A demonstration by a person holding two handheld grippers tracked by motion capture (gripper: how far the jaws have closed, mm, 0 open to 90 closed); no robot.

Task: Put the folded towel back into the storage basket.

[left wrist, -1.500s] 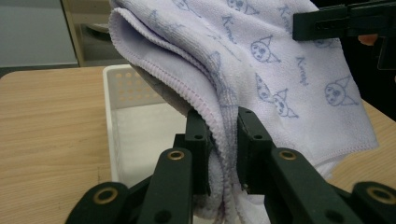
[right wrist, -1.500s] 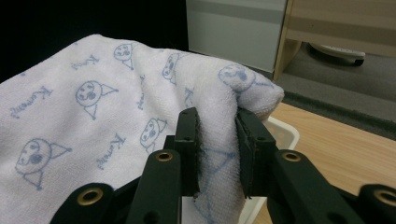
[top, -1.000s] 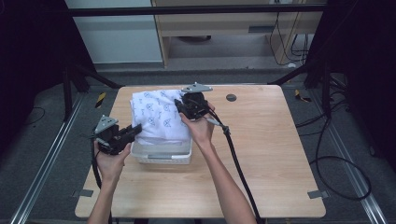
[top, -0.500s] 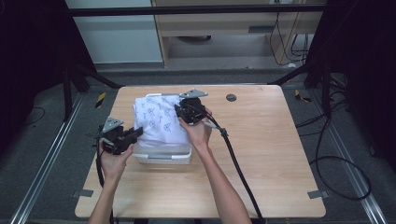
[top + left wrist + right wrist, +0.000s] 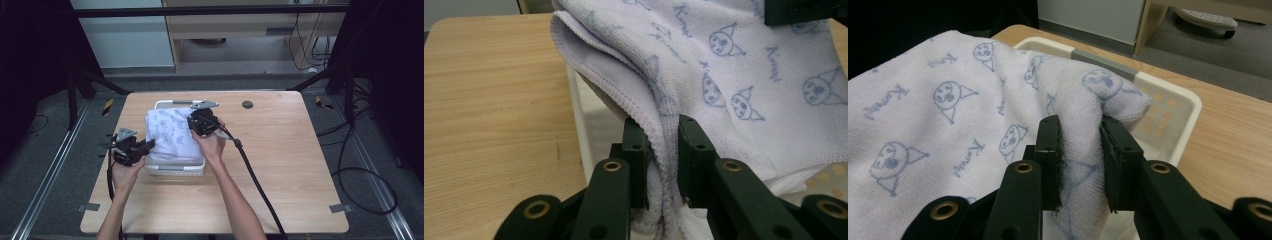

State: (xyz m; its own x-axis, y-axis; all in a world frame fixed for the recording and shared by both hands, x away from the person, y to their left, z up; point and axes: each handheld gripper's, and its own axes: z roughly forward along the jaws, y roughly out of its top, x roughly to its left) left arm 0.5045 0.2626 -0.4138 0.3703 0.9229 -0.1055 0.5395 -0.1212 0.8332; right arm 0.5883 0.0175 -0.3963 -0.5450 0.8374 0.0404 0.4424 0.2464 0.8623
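Both grippers have dropped since a second ago, left gripper [image 5: 145,146] and right gripper [image 5: 196,121] each clamped on a towel [image 5: 170,135] edge, lowering it into the basket [image 5: 175,169] at table's left-centre: nearly stowed.

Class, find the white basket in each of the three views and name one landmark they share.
High view: white basket at table centre-left, under the towel.
Left gripper view: its rim runs left of the jaws.
Right gripper view: far corner at upper right.
Shared landmark: the printed towel draped over it.
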